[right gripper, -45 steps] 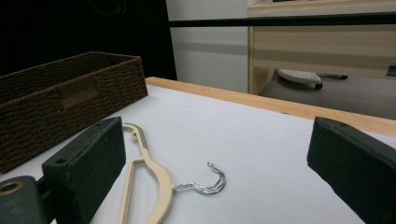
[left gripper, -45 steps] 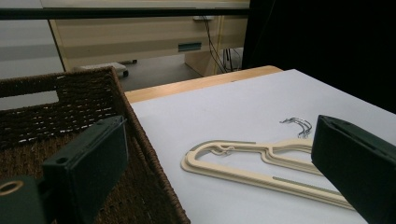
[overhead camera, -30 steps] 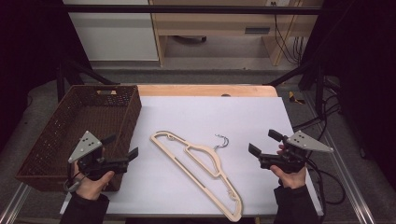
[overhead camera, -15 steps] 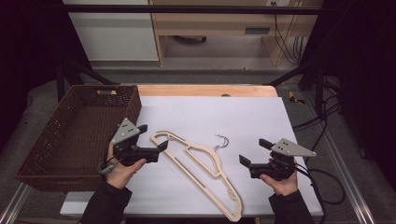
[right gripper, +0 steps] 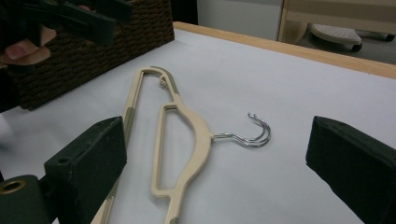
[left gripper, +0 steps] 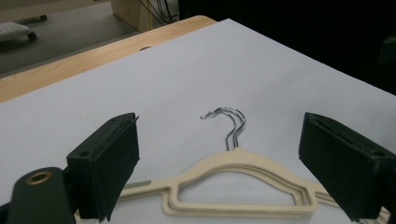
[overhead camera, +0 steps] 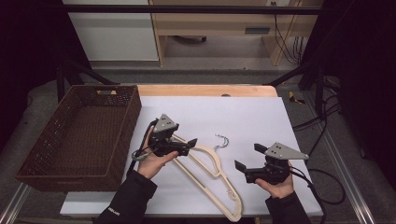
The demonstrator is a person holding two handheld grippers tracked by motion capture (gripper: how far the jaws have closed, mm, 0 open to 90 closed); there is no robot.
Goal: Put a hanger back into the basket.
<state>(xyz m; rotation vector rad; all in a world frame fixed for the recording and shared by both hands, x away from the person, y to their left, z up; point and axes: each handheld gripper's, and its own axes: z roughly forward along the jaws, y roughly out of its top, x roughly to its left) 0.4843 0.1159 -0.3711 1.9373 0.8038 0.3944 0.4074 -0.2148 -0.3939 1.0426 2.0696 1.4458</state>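
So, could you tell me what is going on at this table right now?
A person holds a gripper in each hand over a white table. The left gripper is over the cream hangers, which look stacked, with metal hooks; its jaws are open and have just been closing a little, with nothing gripped. The right gripper, also open, hangs near the hangers' right. A brown basket sits at the left.

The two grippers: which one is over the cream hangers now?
The left gripper, with open jaws, is over the cream hangers; the right gripper is beside them, above bare white table.

Cream hangers (overhead camera: 208, 170) with silver hooks (overhead camera: 223, 140), dark brown woven basket (overhead camera: 70, 140), white table (overhead camera: 261, 116).
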